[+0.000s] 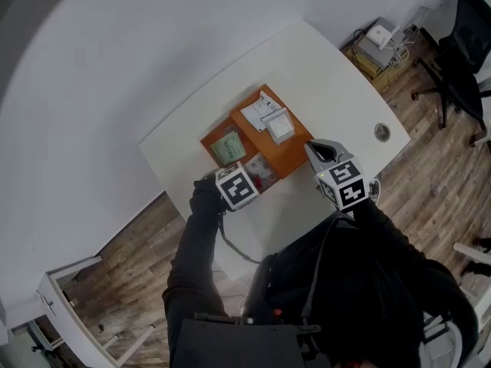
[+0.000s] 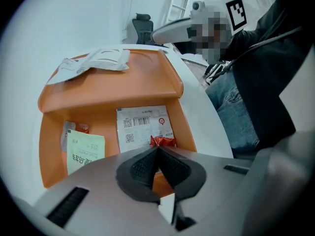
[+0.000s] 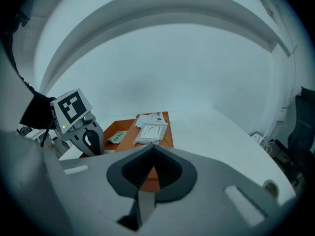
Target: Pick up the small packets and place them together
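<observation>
The left gripper (image 2: pixel 157 147) is being pointed steeply down into the near compartment of the orange tray (image 2: pixel 147 85). Its jaws are being pressed together, seemingly on the near edge of a red packet (image 2: pixel 163 141). That packet is lying on a white barcoded packet (image 2: pixel 144 127), with a green packet (image 2: pixel 84 152) to the left. 2 white packets (image 2: pixel 93 63) are lying on the far raised section. The right gripper (image 3: pixel 152 149) is being held closed and empty over the white table (image 3: pixel 221 132), right of the tray.

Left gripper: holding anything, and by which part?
Yes. The left gripper is shut on the small red packet, apparently pinching its near edge at the jaw tips, over the orange tray.
</observation>
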The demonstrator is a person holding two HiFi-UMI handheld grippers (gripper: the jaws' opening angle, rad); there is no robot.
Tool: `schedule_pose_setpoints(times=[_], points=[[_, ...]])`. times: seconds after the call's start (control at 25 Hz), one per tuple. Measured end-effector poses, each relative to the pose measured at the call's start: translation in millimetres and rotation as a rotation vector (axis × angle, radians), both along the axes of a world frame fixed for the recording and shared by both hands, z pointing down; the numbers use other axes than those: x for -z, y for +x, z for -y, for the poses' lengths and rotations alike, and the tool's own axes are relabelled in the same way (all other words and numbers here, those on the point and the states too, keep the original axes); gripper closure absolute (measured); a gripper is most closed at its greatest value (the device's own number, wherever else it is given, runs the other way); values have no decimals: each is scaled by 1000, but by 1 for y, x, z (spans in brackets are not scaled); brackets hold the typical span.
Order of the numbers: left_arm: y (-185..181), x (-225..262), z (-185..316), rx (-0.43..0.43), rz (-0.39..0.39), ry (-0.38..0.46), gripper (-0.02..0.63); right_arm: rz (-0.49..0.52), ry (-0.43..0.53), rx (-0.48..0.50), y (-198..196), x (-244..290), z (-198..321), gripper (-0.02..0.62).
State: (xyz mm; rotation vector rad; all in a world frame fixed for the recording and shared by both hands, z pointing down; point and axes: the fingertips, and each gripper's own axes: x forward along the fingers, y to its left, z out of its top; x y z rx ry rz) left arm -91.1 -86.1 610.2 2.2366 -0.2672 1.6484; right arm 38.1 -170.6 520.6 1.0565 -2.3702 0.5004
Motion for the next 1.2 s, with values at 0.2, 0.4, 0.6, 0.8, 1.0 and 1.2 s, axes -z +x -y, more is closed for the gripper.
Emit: schedule_pose_setpoints(times=[0.2,0.4,0.6,0.8,1.0,1.2], points=[[-18,15,2,114,-49,40,606,0,3,3,1,1,-2,594],[-25,54,20,220,-125,168,604,4,6,13,-4,3,-3,594],[-4,84,35,227,-201,276,604,13,16,12,-4,8,-2,594],[24,106,50,271,-293,341,604,20,29,-20,6,15,0,594],[57,114,66,319,-364,353,604,23,40,-61,23,19,5,594],[83,109,79,341,-387,352,604,23,42,-97,40,20,8,594]])
